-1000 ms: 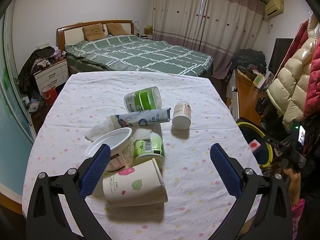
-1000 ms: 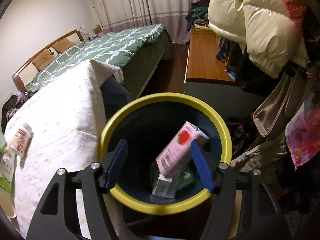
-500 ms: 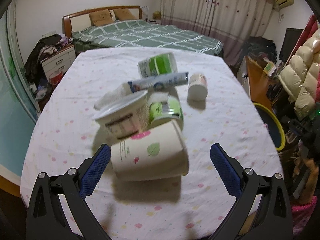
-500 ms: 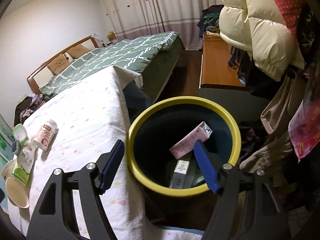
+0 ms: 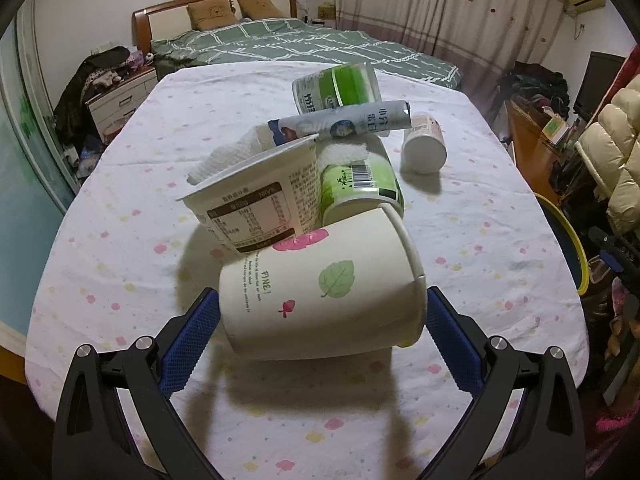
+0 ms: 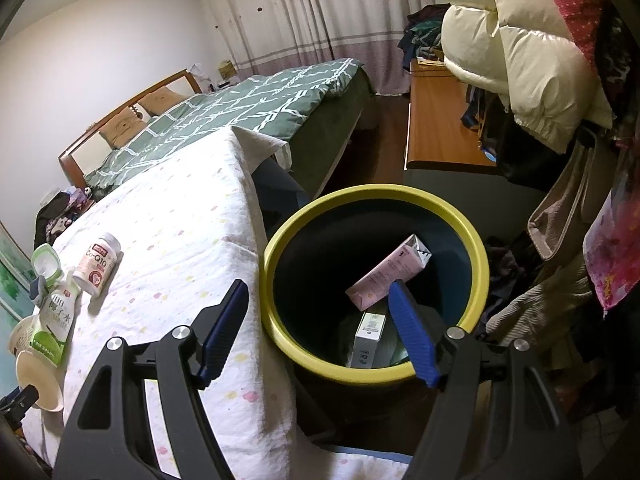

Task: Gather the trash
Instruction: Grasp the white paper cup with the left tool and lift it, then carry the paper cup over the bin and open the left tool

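A white paper cup (image 5: 320,276) with a green leaf print lies on its side at the near end of a trash pile on the table. My left gripper (image 5: 323,293) is open and straddles it, its blue pads (image 5: 192,336) close beside the cup's two ends. Behind the cup lie a white yogurt tub (image 5: 260,200), a green-labelled cup (image 5: 360,184), a pouch (image 5: 344,124), a green tub (image 5: 340,88) and a small white bottle (image 5: 424,144). My right gripper (image 6: 318,286) stands open and empty over the near rim of the yellow-rimmed bin (image 6: 376,192). A pink carton (image 6: 384,276) and a white box (image 6: 370,336) lie inside.
The table wears a white dotted cloth (image 5: 120,208); the bin (image 5: 568,236) stands off its right edge. A green bed (image 5: 304,48) is beyond the table. A wooden desk (image 6: 436,120) and hanging coats (image 6: 520,52) crowd the bin's far side.
My left gripper has come down onto the pile until the paper cup sits between its fingers. The pink carton has dropped lower in the bin, and my right gripper has drawn back from it.
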### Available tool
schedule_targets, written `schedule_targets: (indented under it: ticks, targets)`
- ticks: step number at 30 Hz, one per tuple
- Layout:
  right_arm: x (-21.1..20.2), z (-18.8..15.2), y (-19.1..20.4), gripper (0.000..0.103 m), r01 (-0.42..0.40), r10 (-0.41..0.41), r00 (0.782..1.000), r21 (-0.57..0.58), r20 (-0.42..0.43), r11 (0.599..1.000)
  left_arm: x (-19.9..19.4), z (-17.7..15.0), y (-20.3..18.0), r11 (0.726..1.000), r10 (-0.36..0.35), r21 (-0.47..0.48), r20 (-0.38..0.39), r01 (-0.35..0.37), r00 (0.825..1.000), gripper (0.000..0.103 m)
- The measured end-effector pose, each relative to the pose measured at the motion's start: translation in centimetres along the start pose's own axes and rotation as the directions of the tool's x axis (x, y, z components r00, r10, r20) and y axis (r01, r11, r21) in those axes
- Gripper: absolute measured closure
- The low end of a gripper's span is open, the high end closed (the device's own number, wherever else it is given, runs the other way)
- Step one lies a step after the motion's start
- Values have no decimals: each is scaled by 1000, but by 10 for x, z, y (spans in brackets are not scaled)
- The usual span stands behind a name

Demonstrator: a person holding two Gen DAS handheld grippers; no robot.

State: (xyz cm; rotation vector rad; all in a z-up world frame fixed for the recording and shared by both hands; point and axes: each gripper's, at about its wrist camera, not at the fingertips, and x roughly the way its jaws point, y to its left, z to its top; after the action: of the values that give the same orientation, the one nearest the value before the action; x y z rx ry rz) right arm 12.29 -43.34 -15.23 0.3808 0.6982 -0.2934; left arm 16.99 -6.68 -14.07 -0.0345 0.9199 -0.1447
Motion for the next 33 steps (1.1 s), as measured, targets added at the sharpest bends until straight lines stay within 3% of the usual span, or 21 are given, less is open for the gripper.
schedule_targets:
  ticks: [2, 5, 18, 28, 33]
  targets:
    - [1, -1, 0, 34, -2, 2, 1000, -2, -3, 1000, 1, 0, 0, 1000, 1, 2, 4, -1, 1000, 6]
    - [3, -3, 1, 34, -5, 5, 1000, -2, -9, 1000, 3, 0, 0, 1000, -8, 1, 4, 8, 1000, 16]
    - [-5, -4, 7, 34, -35, 35, 999, -11, 2, 999, -33, -5, -1, 999, -33, 29, 48, 32, 998, 17]
    - [-16, -5, -4, 34, -26, 26, 999, -9, 24, 1000, -38, 5, -52, 982, -140, 133, 55, 131, 989, 17]
    - [-30, -2, -19, 34, 12, -12, 998, -8, 54, 1000, -22, 21, -106, 953, -212, 226, 34, 199, 977, 17]
